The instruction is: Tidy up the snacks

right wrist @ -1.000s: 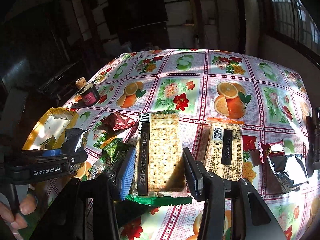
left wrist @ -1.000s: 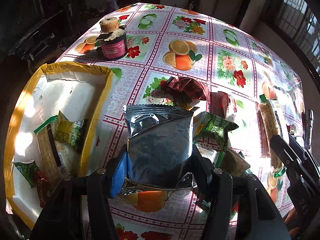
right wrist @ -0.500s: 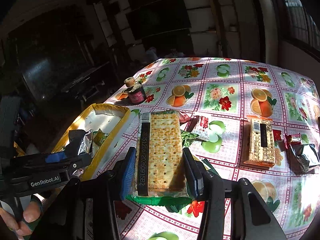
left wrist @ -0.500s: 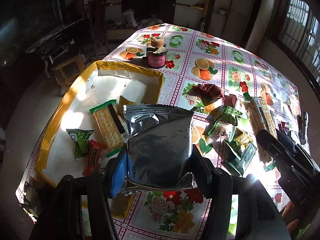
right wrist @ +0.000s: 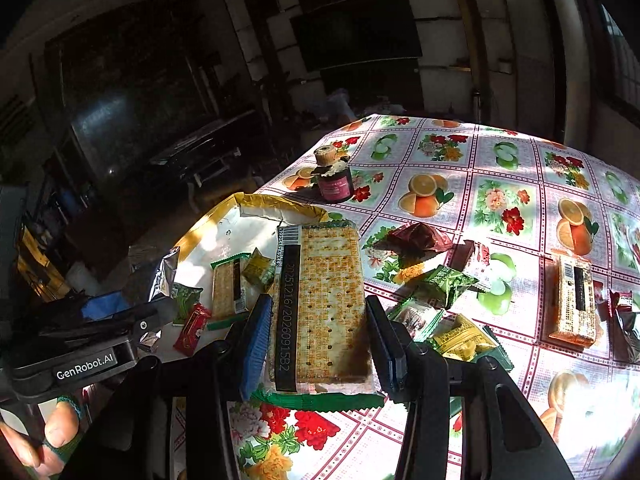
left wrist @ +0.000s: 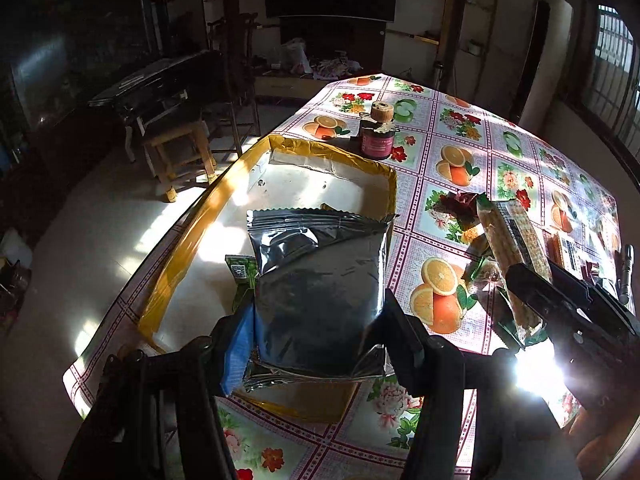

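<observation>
Snacks are partly sorted: a few lie in the yellow box (left wrist: 192, 236), many wait on the counter (right wrist: 516, 168). Left gripper (left wrist: 320, 334) jaws squeeze a silver bag (left wrist: 320, 280); right gripper (right wrist: 316, 338) jaws squeeze a cracker pack (right wrist: 324, 300), both above the box.

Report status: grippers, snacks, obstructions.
Left gripper shut on silver pouch, over yellow-rimmed tray. Right gripper shut on cracker pack. Nothing blocking the tray.

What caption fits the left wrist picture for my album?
The left gripper holds a silver bag over a yellow-edged box on a flowery table.
</observation>
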Available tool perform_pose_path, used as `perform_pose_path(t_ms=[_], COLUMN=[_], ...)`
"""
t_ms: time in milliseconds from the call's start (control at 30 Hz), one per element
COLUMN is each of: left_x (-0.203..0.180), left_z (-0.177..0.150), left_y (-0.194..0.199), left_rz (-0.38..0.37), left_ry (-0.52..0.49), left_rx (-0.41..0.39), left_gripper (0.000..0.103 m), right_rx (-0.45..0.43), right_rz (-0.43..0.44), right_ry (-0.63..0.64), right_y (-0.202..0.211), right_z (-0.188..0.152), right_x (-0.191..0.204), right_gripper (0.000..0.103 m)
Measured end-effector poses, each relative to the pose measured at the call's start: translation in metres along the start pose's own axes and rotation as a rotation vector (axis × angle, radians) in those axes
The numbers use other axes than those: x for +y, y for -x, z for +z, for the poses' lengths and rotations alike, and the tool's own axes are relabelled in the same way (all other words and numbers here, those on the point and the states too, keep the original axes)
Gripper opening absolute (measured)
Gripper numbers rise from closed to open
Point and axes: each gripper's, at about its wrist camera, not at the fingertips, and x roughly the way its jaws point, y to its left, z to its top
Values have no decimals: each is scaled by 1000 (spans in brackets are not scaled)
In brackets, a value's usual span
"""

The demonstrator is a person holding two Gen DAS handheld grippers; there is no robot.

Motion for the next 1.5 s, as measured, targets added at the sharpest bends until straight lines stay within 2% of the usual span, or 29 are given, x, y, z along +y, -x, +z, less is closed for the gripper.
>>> perform_pose_path(t_ms=[333,633,900,1267,1500], left_x=[31,50,62,55,52], left_z=[1,5,6,-1,-3], left_y=[7,-8,-43,-88,-100], left_rz=[64,84,56,74,80], left_ry=[48,78,107,79,66], left_rx=[-65,-50,38,135,154], left_gripper=[58,58,58,58,58], right_rx=[12,40,84,172,208], right_rz=[40,72,107,117,115], right_ry=[52,95,99,113,131], right_y=[-23,-52,-92,-151,-172], right_z=[11,21,32,35,32], right_x=[30,54,64,72,72], right_gripper=[50,50,50,50,50])
